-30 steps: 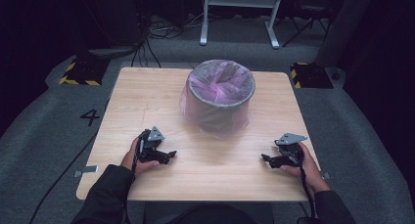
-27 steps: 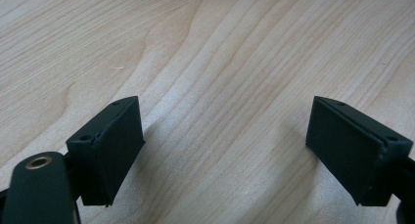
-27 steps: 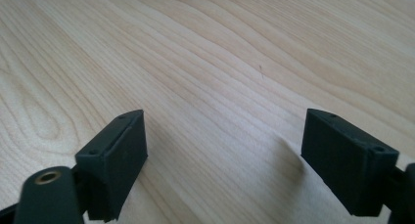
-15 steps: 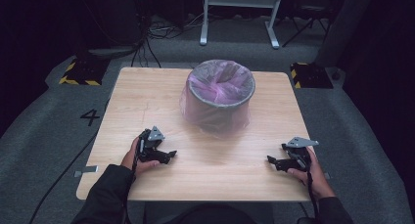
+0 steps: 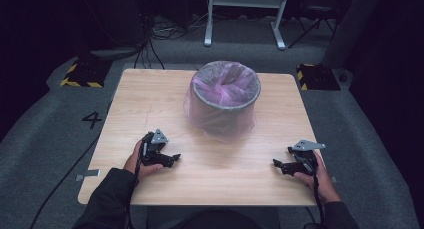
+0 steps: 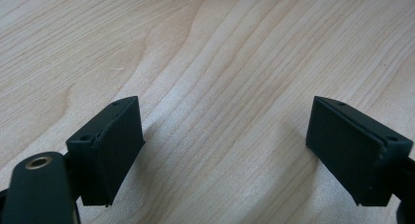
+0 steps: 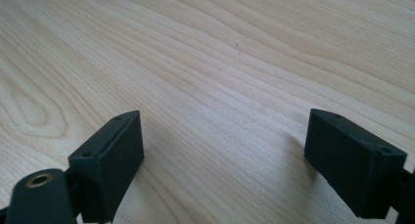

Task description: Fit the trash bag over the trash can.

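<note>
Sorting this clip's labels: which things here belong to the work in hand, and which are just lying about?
In the work:
bin with its pink liner bag
left gripper, fingers apart
right gripper, fingers apart
wooden table

Lying about:
floor cables
white stand
hazard-striped blocks

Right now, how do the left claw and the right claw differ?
The left claw lies nearer the bin; the right claw sits farther out, by the table edge. The left points toward the right, the right toward the left. Both rest open and empty on the wood.
</note>
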Demonstrator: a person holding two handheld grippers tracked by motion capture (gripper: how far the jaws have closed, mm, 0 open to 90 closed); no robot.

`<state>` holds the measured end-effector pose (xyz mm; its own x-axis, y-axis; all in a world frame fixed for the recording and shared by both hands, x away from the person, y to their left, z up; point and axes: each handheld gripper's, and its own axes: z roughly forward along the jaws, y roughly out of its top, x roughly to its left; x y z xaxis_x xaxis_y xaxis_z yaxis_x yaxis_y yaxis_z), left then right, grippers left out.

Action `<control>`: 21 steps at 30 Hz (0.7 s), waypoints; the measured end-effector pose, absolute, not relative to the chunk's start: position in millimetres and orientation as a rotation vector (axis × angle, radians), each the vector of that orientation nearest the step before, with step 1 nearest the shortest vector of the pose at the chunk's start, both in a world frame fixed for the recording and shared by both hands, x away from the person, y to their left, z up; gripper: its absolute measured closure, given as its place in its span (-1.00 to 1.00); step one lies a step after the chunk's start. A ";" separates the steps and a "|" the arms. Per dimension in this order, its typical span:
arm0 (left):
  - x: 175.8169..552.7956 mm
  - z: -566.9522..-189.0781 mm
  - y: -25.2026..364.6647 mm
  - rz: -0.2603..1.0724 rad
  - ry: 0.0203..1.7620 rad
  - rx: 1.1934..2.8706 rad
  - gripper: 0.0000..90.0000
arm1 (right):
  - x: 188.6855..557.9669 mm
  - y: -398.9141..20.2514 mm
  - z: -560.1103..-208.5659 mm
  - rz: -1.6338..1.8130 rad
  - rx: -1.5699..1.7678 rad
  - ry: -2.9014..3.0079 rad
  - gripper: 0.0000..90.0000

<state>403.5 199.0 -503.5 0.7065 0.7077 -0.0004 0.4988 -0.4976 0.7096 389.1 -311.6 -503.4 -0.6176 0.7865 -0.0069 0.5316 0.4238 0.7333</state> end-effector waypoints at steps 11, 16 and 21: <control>403.9 -503.7 198.4 0.370 0.918 2.200 -0.70 | 389.1 -311.6 -503.4 1.014 1.130 2.334 -0.67; 404.0 -503.7 198.3 0.369 0.918 2.201 -0.70 | 389.2 -311.7 -503.4 1.014 1.130 2.334 -0.67; 404.3 -503.7 198.2 0.373 0.917 2.202 -0.70 | 389.2 -311.6 -503.4 1.014 1.130 2.334 -0.67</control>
